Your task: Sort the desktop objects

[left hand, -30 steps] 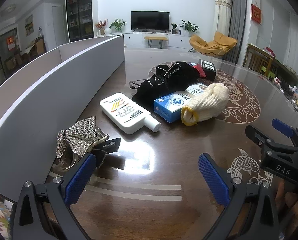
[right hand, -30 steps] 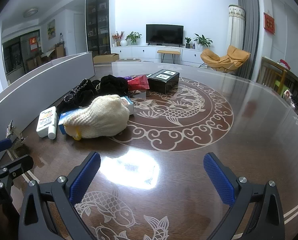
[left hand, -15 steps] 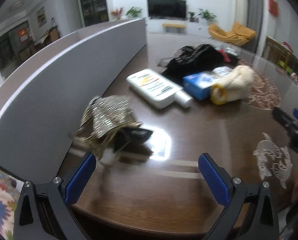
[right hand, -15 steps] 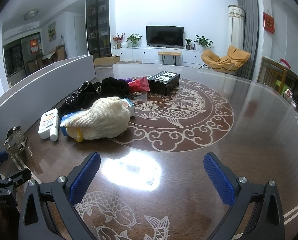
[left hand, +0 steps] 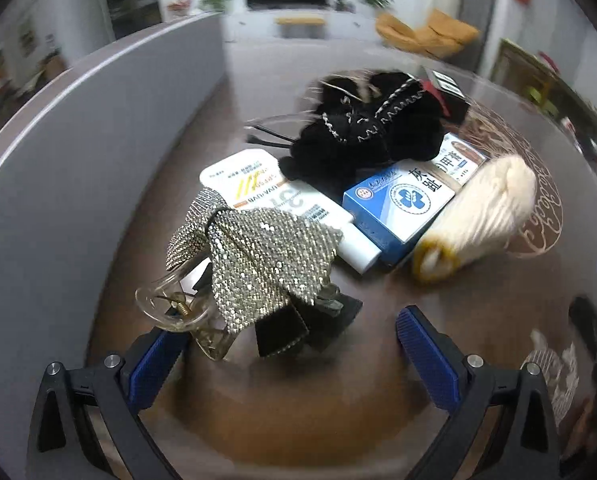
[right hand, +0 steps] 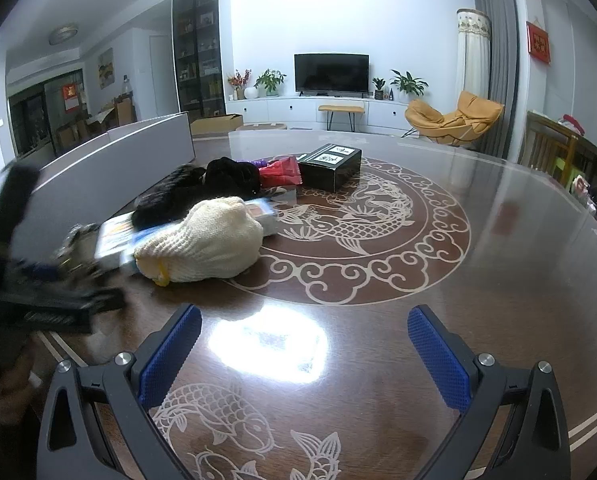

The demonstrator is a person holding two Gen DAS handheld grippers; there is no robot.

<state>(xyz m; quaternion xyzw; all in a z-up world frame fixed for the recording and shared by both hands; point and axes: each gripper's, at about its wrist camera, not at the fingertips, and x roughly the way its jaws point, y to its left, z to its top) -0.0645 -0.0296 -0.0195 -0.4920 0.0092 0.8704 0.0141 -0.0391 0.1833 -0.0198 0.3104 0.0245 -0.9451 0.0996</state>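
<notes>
Left hand-held gripper (left hand: 286,344) has its blue fingers spread apart around the near end of a sequin hair clip (left hand: 254,264), and its clear plastic claw lies just at the left finger. Behind the clip on the table (left hand: 298,412) lie a white sunscreen bottle (left hand: 258,192), a blue medicine box (left hand: 398,204), a cream knitted glove (left hand: 482,212) and a black fabric bundle (left hand: 370,128). Right hand-held gripper (right hand: 304,354) is also wide apart over bare table, holding nothing.
</notes>
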